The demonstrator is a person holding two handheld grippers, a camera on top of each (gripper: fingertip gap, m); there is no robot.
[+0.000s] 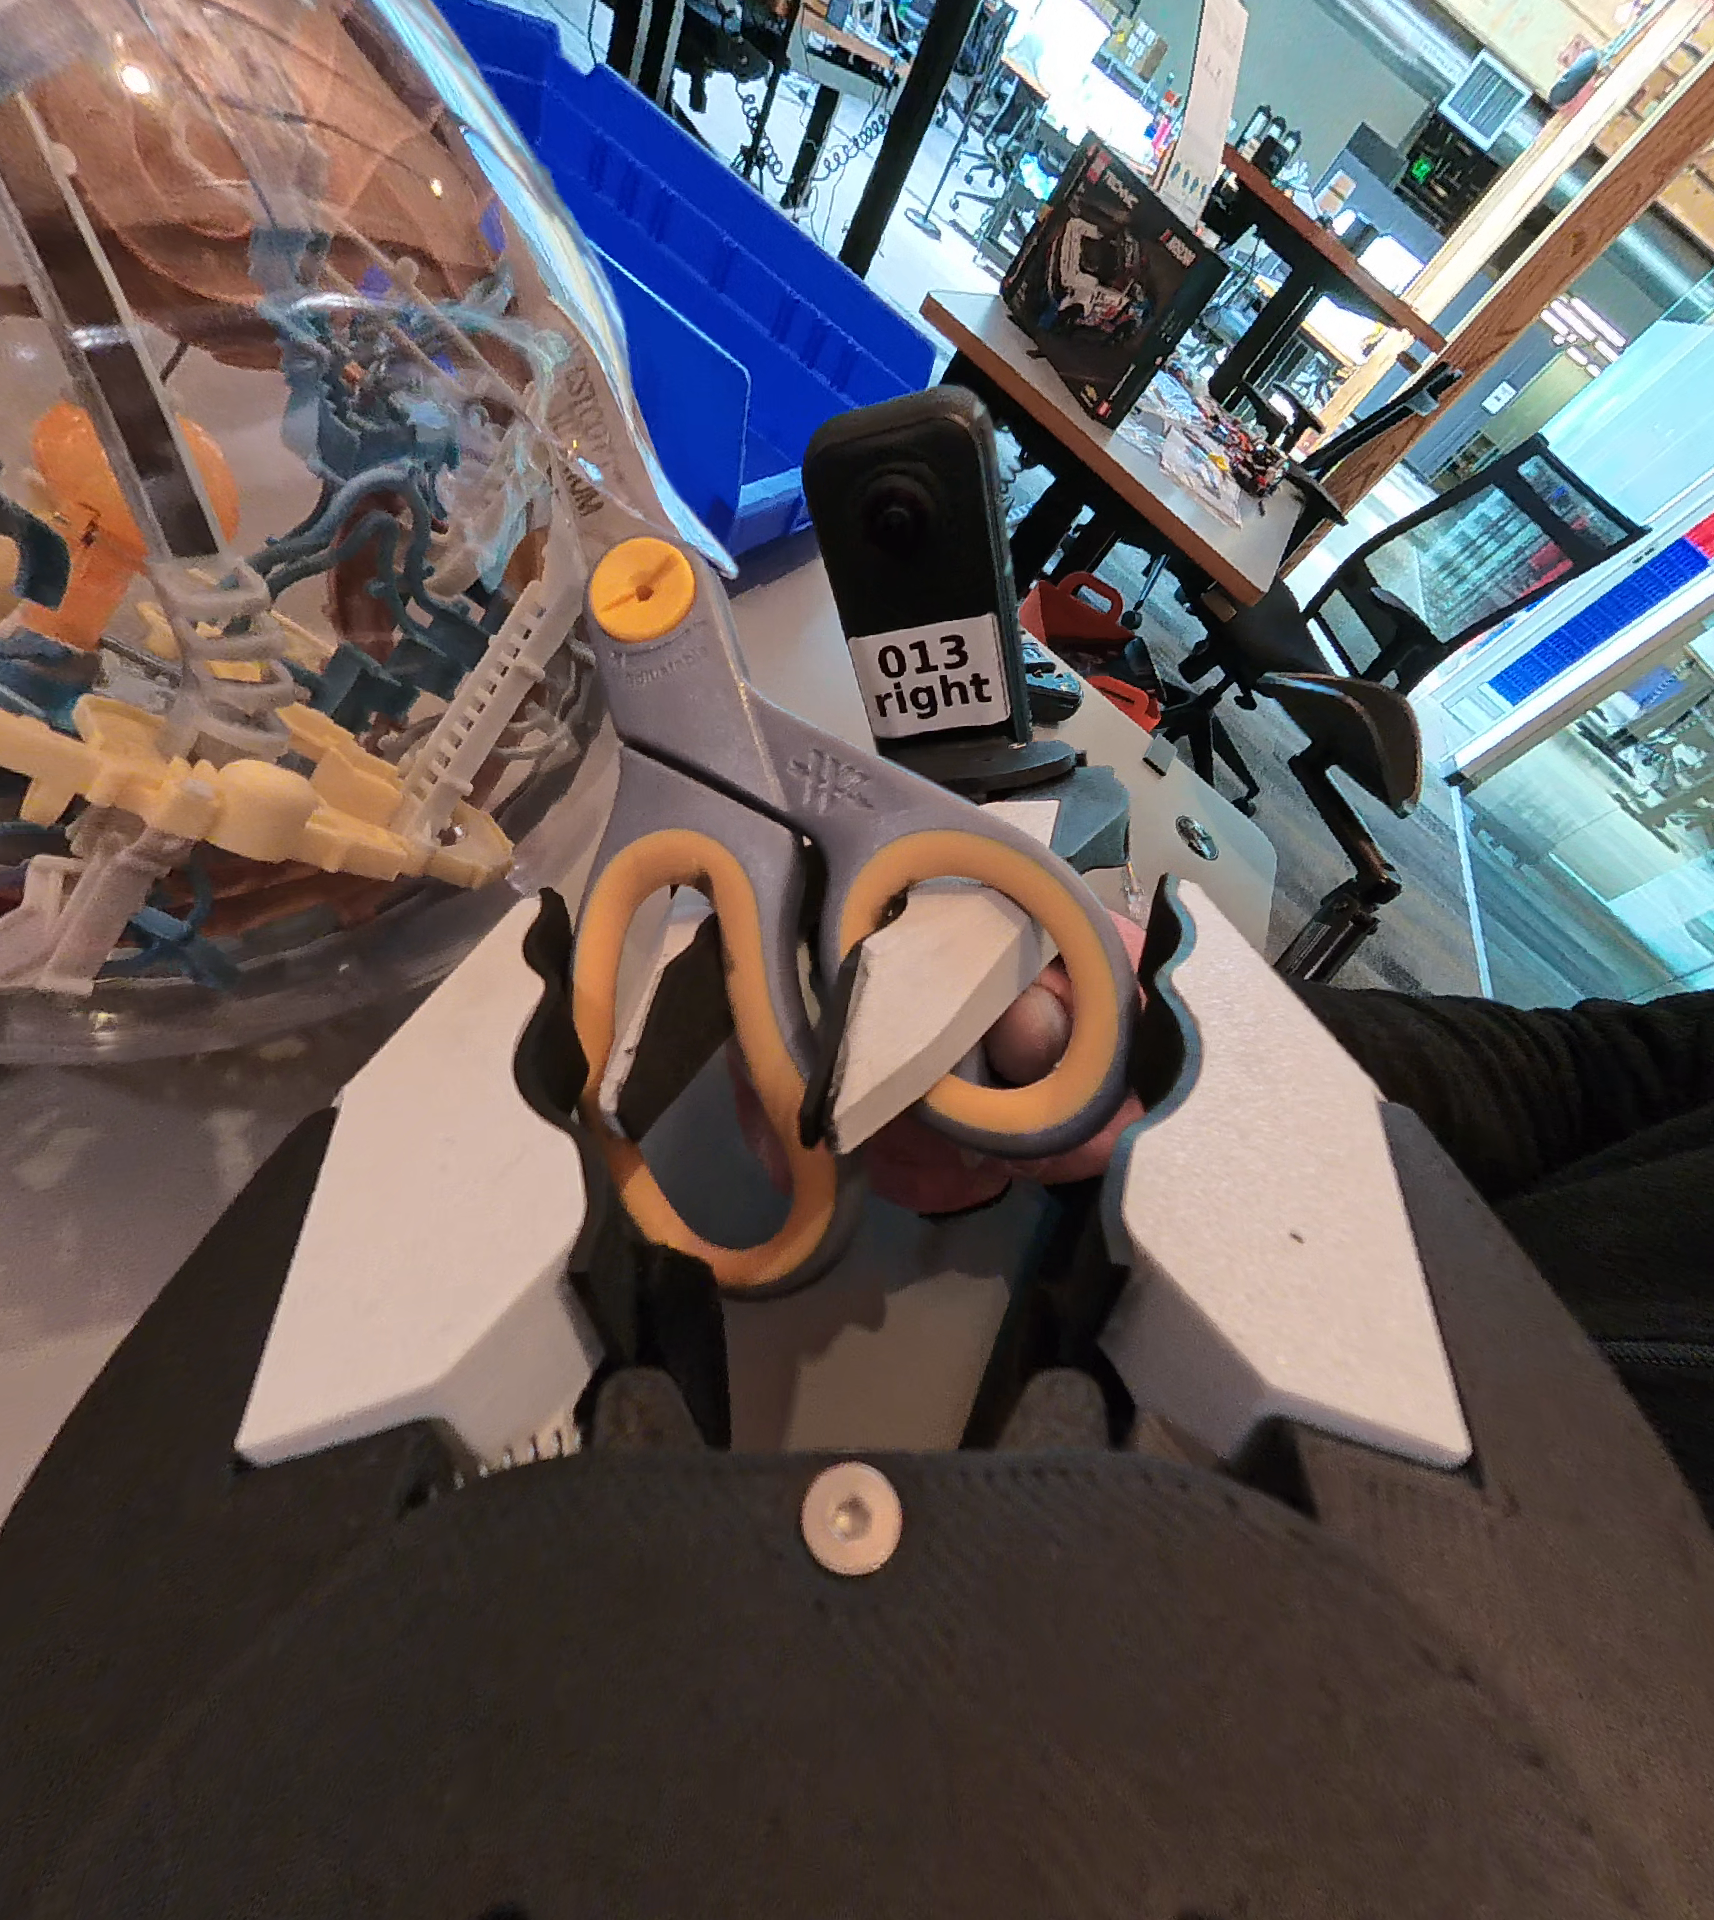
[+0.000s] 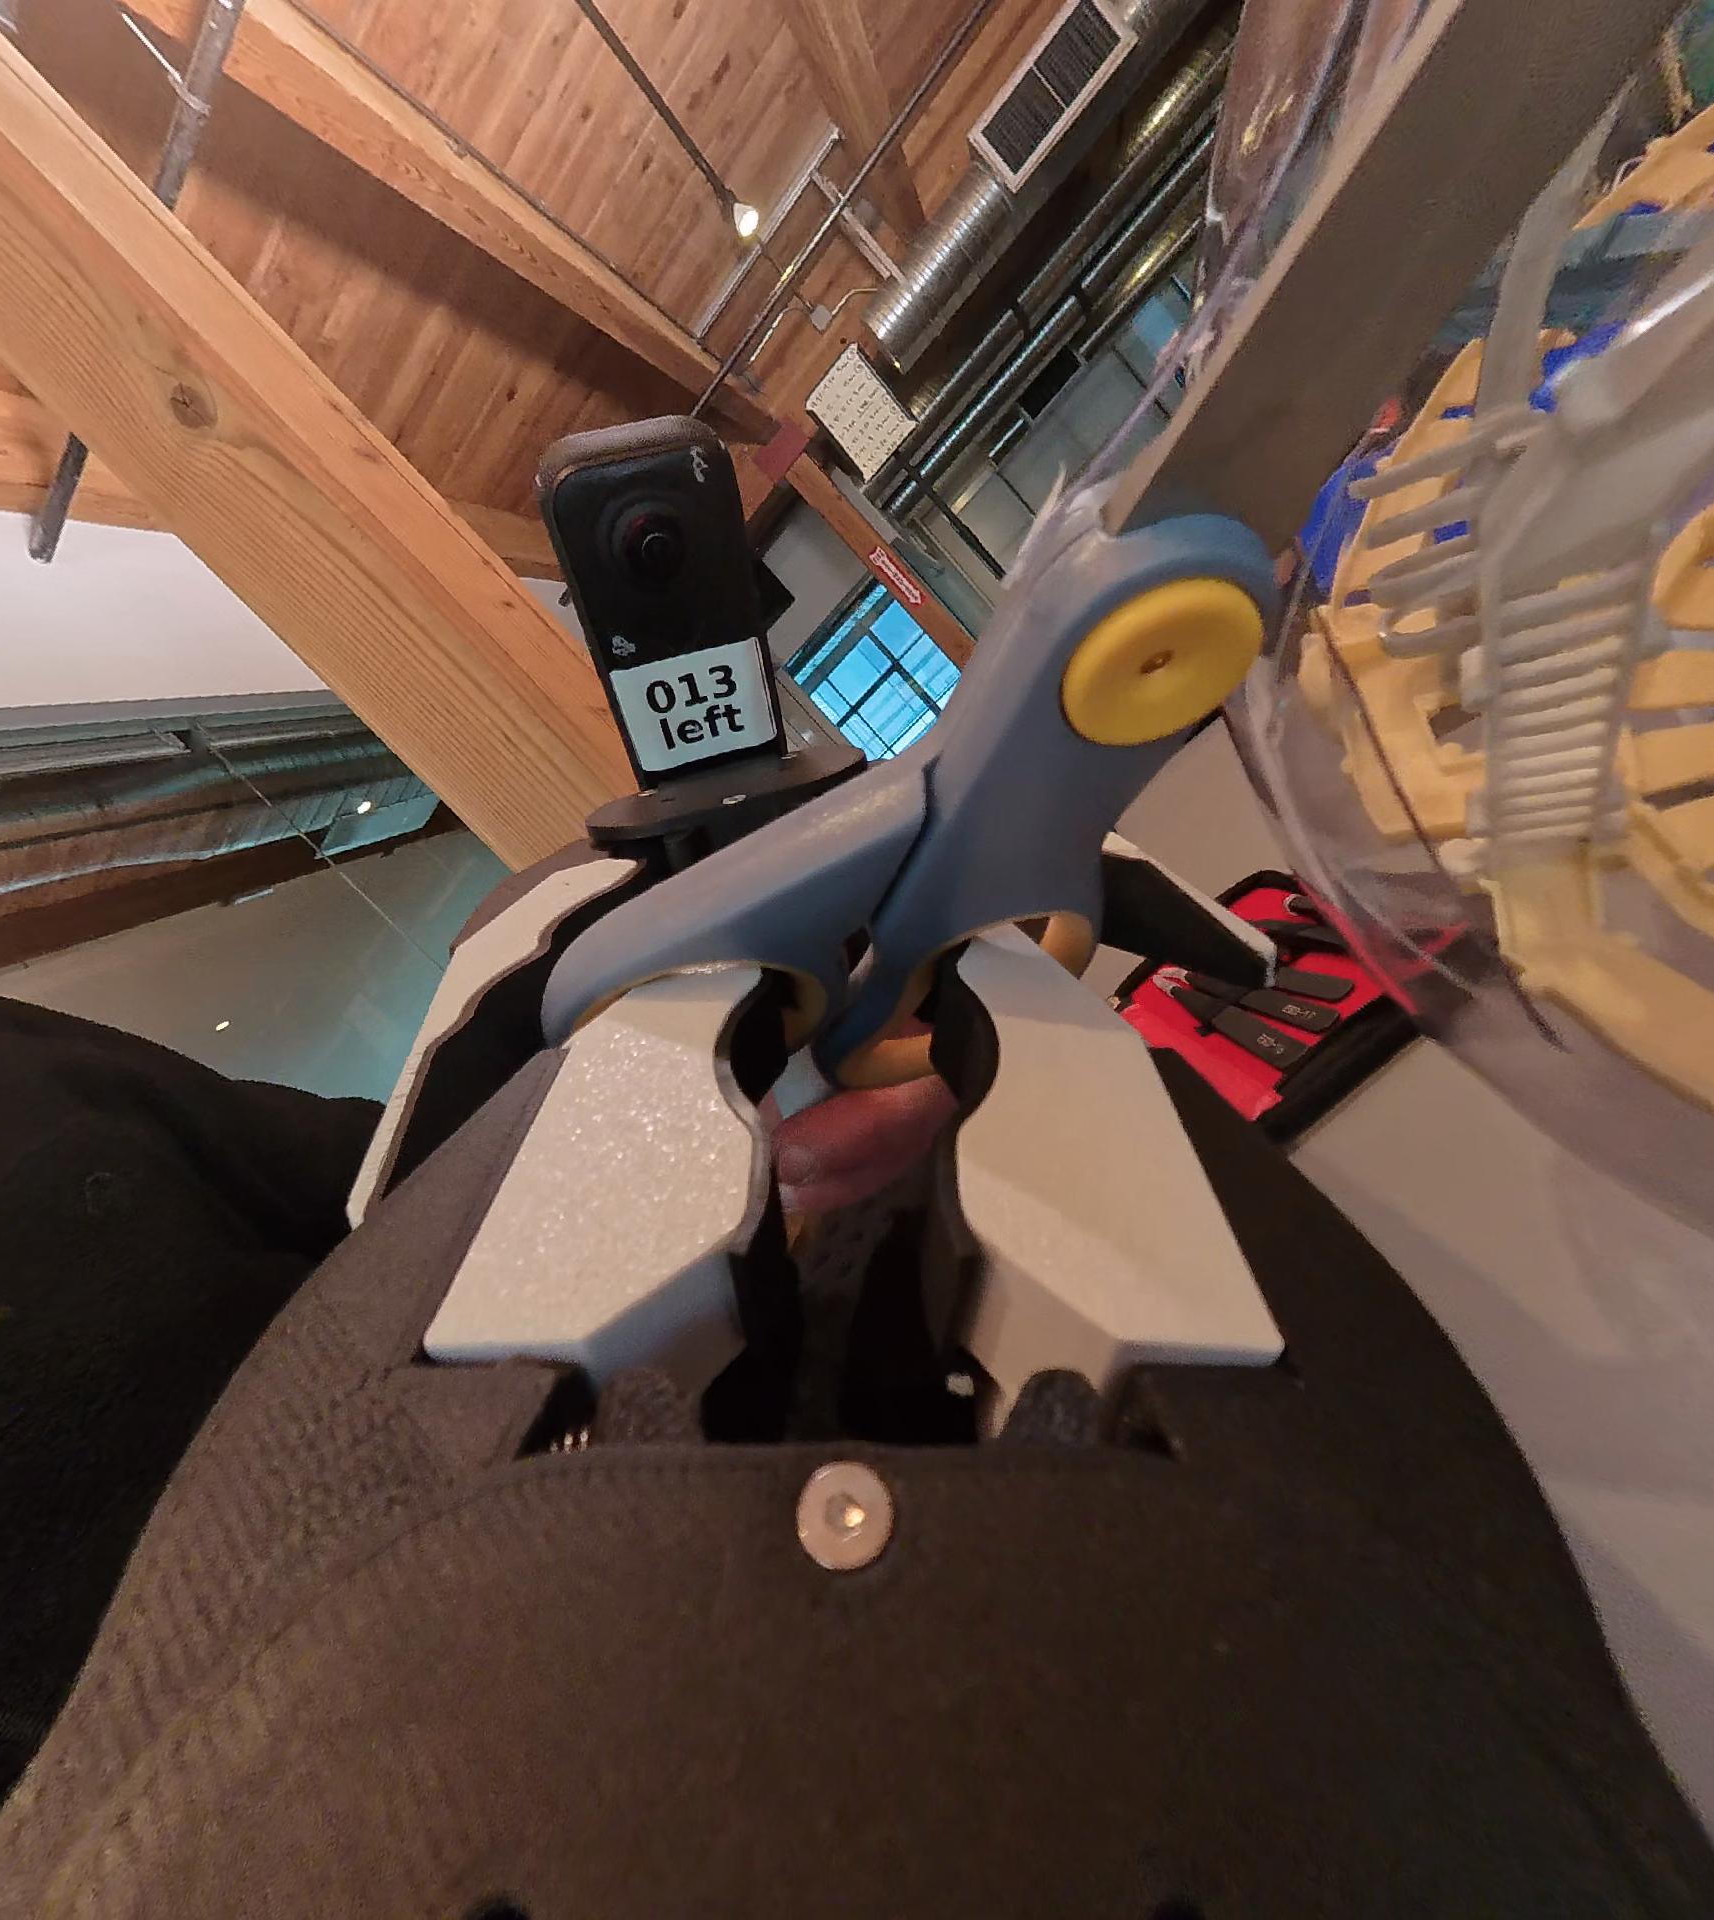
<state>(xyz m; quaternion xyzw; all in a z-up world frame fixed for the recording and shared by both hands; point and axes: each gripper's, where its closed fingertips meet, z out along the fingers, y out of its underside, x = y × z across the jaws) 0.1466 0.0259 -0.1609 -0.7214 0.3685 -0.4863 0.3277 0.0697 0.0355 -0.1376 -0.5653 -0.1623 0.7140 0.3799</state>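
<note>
1. Scissors [image 1: 728,790], grey with yellow-lined loops and a yellow pivot cap, stood handles-down in the middle of your left wrist view. Their blades ran up against the clear plastic globe [image 1: 209,520], too blurred to follow.
2. Your left gripper [image 1: 853,914] had its fingers [image 1: 458,1195] spread wide, and their black pads appeared to press the outer edges of both loops, grasping the handles from outside.
3. The right gripper [image 1: 811,987] faced you, with one white fingertip pushed through each loop. Its camera [image 1: 910,561] rose just behind the scissors.
4. A person's fingertip [image 1: 1029,1029] showed through the right loop and a black sleeve [image 1: 1559,1143] lay to the right.
5. The globe, full of cream, blue and orange maze parts, sat on the grey counter [image 1: 53,1195], with a blue bin [image 1: 728,312] beyond it.
6. In your right wrist view, the scissors [image 2: 946,831] sat on your own fingers [image 2: 624,1174]. These were parted, not clenched, with one tip inside each loop.
7. The pivot cap lay just beside the globe [image 2: 1559,623].
8. The left gripper's fingers bracketed the handles from behind, under its camera [image 2: 655,582].
9. A red case [image 2: 1279,997] of black tools lay on the counter near the globe.
</note>
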